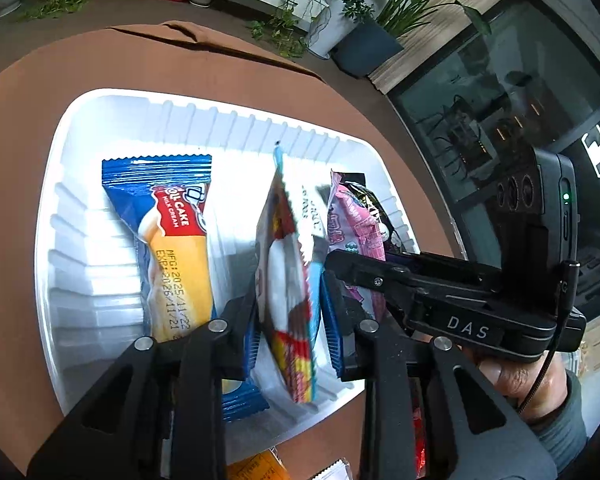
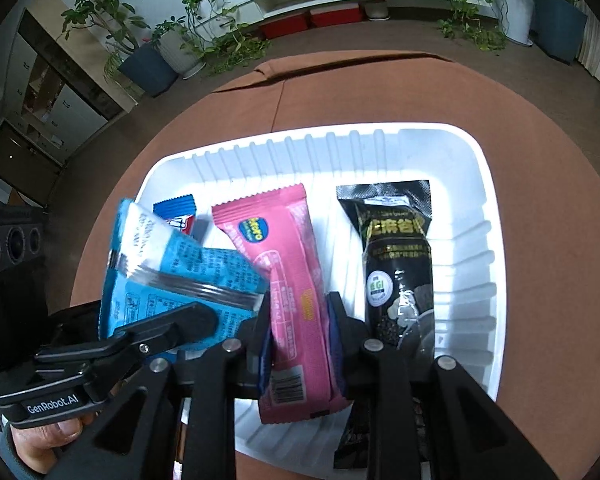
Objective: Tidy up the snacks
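A white ribbed tray sits on the brown table. A blue and orange roll cake packet lies flat in its left part. My left gripper is shut on a light blue, white and red packet, which stands on edge over the tray's middle. In the right wrist view my right gripper is shut on a pink packet held lengthwise above the tray. A black packet lies in the tray just right of it. The light blue packet leans close against the pink one's left side.
The two grippers work side by side over the tray, a hand behind the right one. An orange packet and a red one lie near the tray's front edge. Potted plants and a dark cabinet stand beyond the round table.
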A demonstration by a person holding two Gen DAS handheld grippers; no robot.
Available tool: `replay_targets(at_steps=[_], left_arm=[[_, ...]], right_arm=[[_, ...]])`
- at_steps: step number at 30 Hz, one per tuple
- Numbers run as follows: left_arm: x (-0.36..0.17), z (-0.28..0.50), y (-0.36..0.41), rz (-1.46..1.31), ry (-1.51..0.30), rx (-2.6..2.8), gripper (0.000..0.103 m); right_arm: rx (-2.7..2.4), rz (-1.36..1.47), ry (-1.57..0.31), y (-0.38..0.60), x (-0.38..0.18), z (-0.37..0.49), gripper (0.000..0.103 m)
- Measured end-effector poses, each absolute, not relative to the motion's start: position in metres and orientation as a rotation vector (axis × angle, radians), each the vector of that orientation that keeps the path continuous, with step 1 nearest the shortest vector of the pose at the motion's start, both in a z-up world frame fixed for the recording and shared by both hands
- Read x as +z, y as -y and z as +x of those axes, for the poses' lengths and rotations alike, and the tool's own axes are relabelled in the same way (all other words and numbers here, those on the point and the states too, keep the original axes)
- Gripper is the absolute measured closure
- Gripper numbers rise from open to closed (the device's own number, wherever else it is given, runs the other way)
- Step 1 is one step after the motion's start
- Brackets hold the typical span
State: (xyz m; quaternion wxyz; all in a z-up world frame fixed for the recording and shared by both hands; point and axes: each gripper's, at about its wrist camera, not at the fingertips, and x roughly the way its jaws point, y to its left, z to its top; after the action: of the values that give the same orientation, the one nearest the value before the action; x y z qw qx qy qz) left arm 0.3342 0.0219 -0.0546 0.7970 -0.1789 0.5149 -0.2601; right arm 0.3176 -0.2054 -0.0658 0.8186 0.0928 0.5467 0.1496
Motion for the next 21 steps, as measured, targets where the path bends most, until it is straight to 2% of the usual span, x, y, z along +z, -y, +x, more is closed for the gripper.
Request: replay_targets(at_steps=[2,4,5,6,8,14,18,21], left_arm=[[-0.055,0.334,-0.02,-0.38,-1.105,-0.546,0.074],[-0.056,0.334,-0.02,-0.381,-1.104,-0.534,0.065],[-0.056,0.333,-0.02,-0.381,-1.102,-0.534,0.055],[-0.056,0.33,-0.023,-0.378,-1.097,-0.533,0.051],[-0.053,0.328,-0.022,-0.367,-1.088,-0.529,0.051],[-0.045,0.323,-0.024,-0.365,-1.069,-0.524,0.041],[-0.035,0.317,-0.03,-0.359,-1.04,-0.508,0.034],[-0.022,0.309,-0.033,-0.351,-1.007,-0.5,0.026]], right_arm=[[0.322,0.195,-1.166,0.206,-0.066,0.315,0.075],[0.325,0.19,-1.165,0.203,-0.066,0.315,0.073],[0.325,0.189,-1.163,0.203,-0.065,0.315,0.071],[0.327,0.188,-1.161,0.202,-0.065,0.315,0.071],[0.329,0.186,-1.159,0.201,-0.064,0.314,0.07],[0.318,0.181,-1.133,0.205,-0.055,0.308,0.067],[0.312,0.192,-1.093,0.209,-0.041,0.302,0.06],[0.314,0.206,-1.041,0.213,-0.022,0.296,0.049]])
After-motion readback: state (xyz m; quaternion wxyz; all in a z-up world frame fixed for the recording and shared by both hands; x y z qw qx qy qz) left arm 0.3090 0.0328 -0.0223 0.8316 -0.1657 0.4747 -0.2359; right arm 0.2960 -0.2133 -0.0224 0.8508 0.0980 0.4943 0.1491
